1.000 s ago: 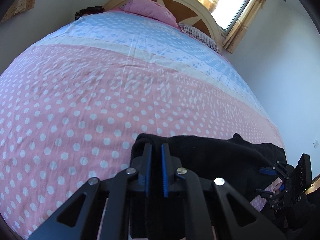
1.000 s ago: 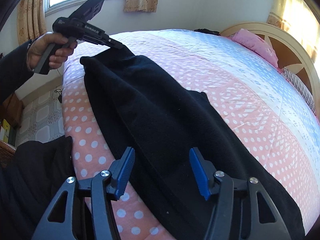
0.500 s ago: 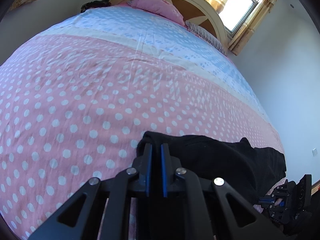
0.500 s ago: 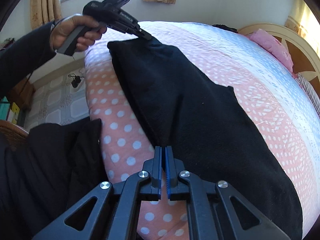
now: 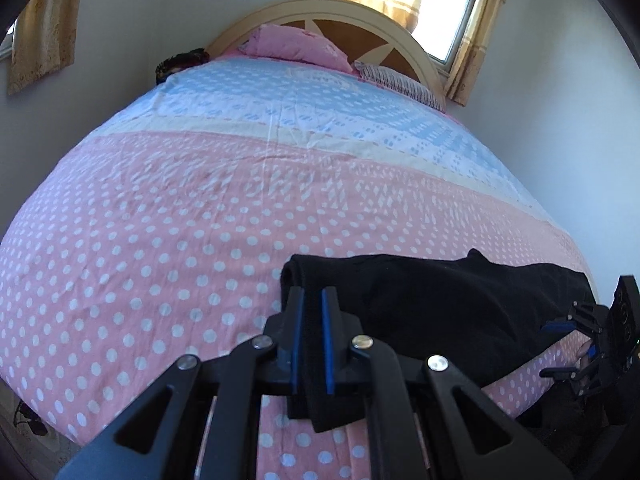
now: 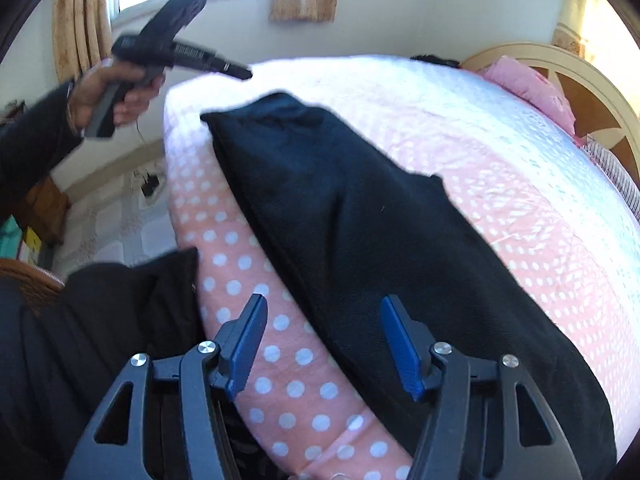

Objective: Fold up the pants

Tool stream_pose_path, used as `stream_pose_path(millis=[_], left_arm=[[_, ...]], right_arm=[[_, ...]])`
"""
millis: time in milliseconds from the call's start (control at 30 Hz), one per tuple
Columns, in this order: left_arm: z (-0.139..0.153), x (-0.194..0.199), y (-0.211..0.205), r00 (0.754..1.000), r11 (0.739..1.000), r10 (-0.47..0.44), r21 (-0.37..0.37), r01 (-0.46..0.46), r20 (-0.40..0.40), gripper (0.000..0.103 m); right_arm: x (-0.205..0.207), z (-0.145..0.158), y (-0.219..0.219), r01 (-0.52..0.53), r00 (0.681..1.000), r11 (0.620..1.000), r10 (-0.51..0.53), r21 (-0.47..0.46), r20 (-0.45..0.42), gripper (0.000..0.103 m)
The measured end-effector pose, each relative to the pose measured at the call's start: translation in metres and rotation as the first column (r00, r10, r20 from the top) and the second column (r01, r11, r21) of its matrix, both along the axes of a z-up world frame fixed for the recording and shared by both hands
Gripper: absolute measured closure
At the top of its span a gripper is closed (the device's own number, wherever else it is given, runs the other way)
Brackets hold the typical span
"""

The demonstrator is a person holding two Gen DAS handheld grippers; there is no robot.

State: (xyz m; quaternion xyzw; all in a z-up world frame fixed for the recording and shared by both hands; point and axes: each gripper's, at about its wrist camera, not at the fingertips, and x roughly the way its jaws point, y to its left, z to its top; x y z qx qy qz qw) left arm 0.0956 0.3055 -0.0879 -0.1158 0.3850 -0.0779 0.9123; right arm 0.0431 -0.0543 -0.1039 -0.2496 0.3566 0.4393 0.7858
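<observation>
Pinches a fold of the black pants (image 5: 440,308) with the left gripper (image 5: 312,292): blue pads drawn narrow, a strip of dark cloth running between them and ending just below, toward 6 o'clock in the left wrist view. Spreads the rest of the garment from there toward 3 o'clock, flat on the pink polka-dot bed (image 5: 200,220), close to its near edge. Shows the right gripper (image 5: 546,349) at the 4 o'clock rim of that view, beside the far end of the pants, fingers apart.

Holds the right gripper (image 6: 324,320) wide open in its own view, at 6 o'clock, with nothing between the blue pads. Hovers over the near edge of the pants (image 6: 340,220) and a band of dotted bedcover; contact with the cloth cannot be told. Stretches the garment as one long dark band from 5 o'clock up toward 11 o'clock.

Raises the left gripper (image 6: 244,74) at 11 o'clock in the right wrist view, gripped by the left hand (image 6: 116,96). Blurs there with motion, so the tip reads as just above the far corner of the pants, and the grip cannot be confirmed from this side.

Beyond the pants: a pale blue stretch of bedcover, a pink pillow (image 5: 296,44) and a curved headboard (image 5: 360,8) at 12 o'clock, a sunlit window (image 5: 452,0) with yellow curtains at 1 o'clock. Tiled floor (image 6: 112,220) at 9 o'clock in the right wrist view.
</observation>
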Motion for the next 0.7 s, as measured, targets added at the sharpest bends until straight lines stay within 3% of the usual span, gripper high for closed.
stream_pose_path(millis=[167, 300, 400, 500, 567, 700], left_arm=[[0.001, 0.001, -0.048, 0.993, 0.993, -0.112, -0.022, 0.113, 0.026, 0.094], [-0.017, 0.012, -0.085, 0.983, 0.983, -0.185, -0.012, 0.185, -0.001, 0.089], [-0.036, 0.013, -0.095, 0.981, 0.981, -0.19, 0.014, 0.191, -0.047, 0.089], [-0.052, 0.006, -0.091, 0.981, 0.984, -0.174, 0.019, 0.176, -0.091, 0.089], [-0.05, 0.004, -0.087, 0.981, 0.986, -0.168, -0.003, 0.168, -0.094, 0.089], [-0.033, 0.006, -0.093, 0.984, 0.986, -0.165, -0.006, 0.165, -0.069, 0.081]], right_arm=[[0.014, 0.016, -0.012, 0.069, 0.998, 0.995, -0.069, 0.078, 0.002, 0.043], [0.03, 0.009, -0.016, 0.183, 0.982, 0.981, -0.186, 0.062, 0.033, 0.043], [0.038, 0.0, -0.024, 0.245, 0.969, 0.968, -0.247, 0.049, 0.025, 0.043], [0.047, -0.014, -0.035, 0.276, 0.961, 0.961, -0.275, 0.012, -0.035, 0.043], [0.051, -0.026, -0.039, 0.291, 0.955, 0.956, -0.292, -0.026, -0.048, 0.042], [0.055, -0.015, -0.06, 0.326, 0.944, 0.945, -0.323, 0.03, -0.062, 0.042]])
